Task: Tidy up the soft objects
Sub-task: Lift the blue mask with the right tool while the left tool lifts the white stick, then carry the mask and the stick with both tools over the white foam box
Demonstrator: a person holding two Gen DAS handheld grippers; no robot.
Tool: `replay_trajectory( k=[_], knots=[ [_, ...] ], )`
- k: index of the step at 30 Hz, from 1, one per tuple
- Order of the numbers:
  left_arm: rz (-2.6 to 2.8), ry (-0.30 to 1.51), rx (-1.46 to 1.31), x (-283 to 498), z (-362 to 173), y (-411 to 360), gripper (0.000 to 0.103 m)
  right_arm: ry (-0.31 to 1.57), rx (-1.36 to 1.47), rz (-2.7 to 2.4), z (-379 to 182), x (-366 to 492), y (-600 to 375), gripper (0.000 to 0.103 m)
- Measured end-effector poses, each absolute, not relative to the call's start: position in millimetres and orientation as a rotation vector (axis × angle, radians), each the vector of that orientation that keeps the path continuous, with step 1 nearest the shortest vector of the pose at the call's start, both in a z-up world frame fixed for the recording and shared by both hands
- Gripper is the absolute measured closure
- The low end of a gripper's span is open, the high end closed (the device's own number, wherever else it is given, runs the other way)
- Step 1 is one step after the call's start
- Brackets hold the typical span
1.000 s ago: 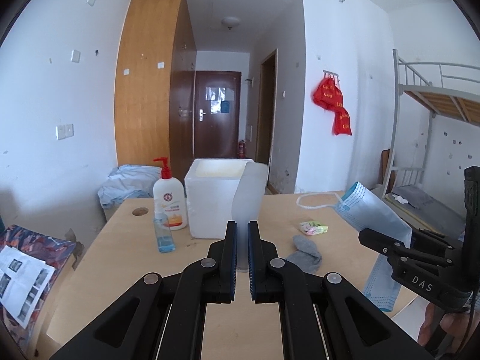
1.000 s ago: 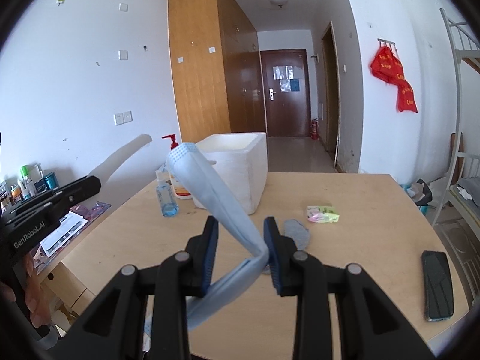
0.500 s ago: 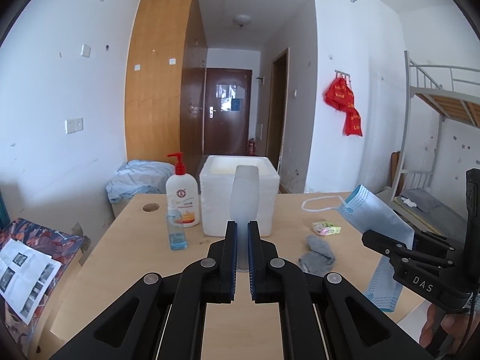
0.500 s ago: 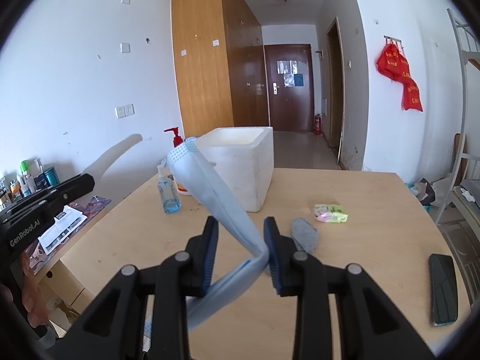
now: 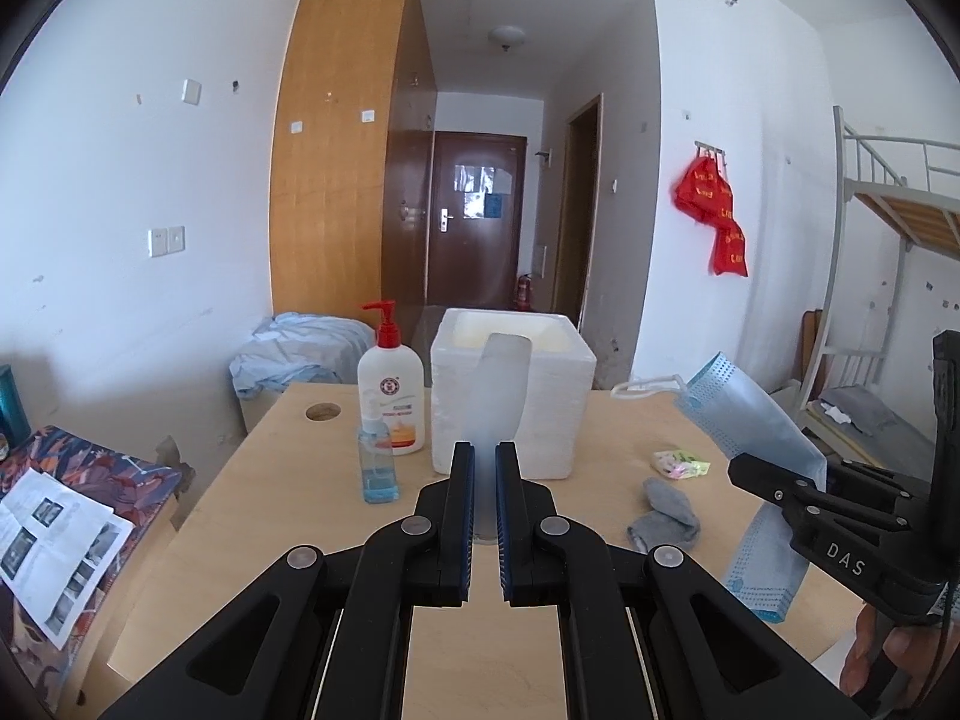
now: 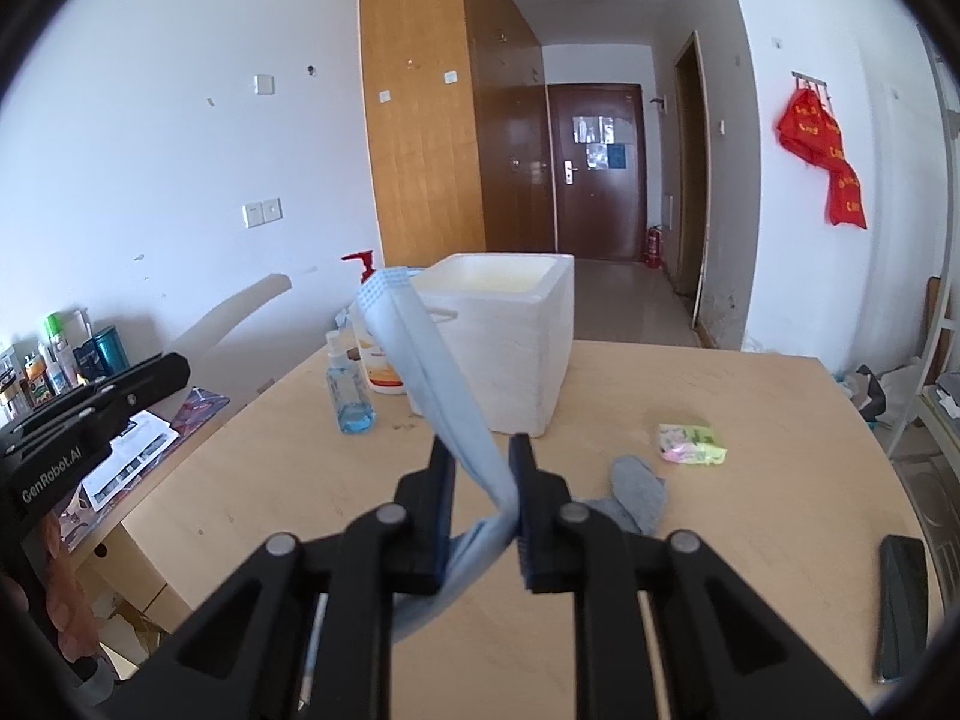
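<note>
My left gripper [image 5: 484, 468] is shut on a thin translucent white sheet [image 5: 499, 393] that stands up in front of the white foam box [image 5: 515, 396]. My right gripper [image 6: 481, 459] is shut on a blue face mask [image 6: 420, 360], held above the wooden table; it also shows in the left wrist view [image 5: 756, 420]. A grey sock [image 6: 637, 489] lies on the table just beyond my right gripper, also seen in the left wrist view [image 5: 665, 510]. The foam box [image 6: 510, 342] stands open at the table's far side.
A pump bottle [image 5: 391, 396] and a small blue sanitizer bottle [image 5: 377, 462] stand left of the box. A small green-pink packet [image 6: 690, 444] lies to the right. A black phone [image 6: 900, 606] lies near the table's right edge. Papers [image 5: 54, 546] lie left of the table.
Both grippers have pulled back and risen a little from the box, still holding the sheet and the mask. The sheet now stands upright in front of the box.
</note>
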State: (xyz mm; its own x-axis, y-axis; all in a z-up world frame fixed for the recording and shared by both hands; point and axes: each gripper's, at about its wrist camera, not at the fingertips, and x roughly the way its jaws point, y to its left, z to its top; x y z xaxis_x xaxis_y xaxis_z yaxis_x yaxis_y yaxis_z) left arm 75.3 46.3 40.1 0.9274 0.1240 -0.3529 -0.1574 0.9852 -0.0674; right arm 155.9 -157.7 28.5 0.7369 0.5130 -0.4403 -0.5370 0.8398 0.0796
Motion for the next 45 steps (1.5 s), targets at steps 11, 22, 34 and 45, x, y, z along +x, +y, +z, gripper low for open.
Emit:
replay_trajectory(
  k=[11,22,34,45],
  knots=[
    [0.16,0.354,-0.094,85.9,41.1,53.0,0.096,0.478,-0.057,0.618,28.6,167.4,-144.0,0.086],
    [0.162,0.352,-0.091,103.8,44.7,57.0,0.096,0.476,-0.064,0.62,33.3,184.4,-132.7,0.087],
    [0.14,0.337,-0.072,142.6,58.7,54.4,0.096,0.462,-0.064,0.601,49.4,211.3,-117.3,0.086],
    [0.142,0.357,-0.083,183.9,61.1,67.6,0.096,0.455,-0.072,0.576,60.5,241.3,-105.7,0.086]
  ],
)
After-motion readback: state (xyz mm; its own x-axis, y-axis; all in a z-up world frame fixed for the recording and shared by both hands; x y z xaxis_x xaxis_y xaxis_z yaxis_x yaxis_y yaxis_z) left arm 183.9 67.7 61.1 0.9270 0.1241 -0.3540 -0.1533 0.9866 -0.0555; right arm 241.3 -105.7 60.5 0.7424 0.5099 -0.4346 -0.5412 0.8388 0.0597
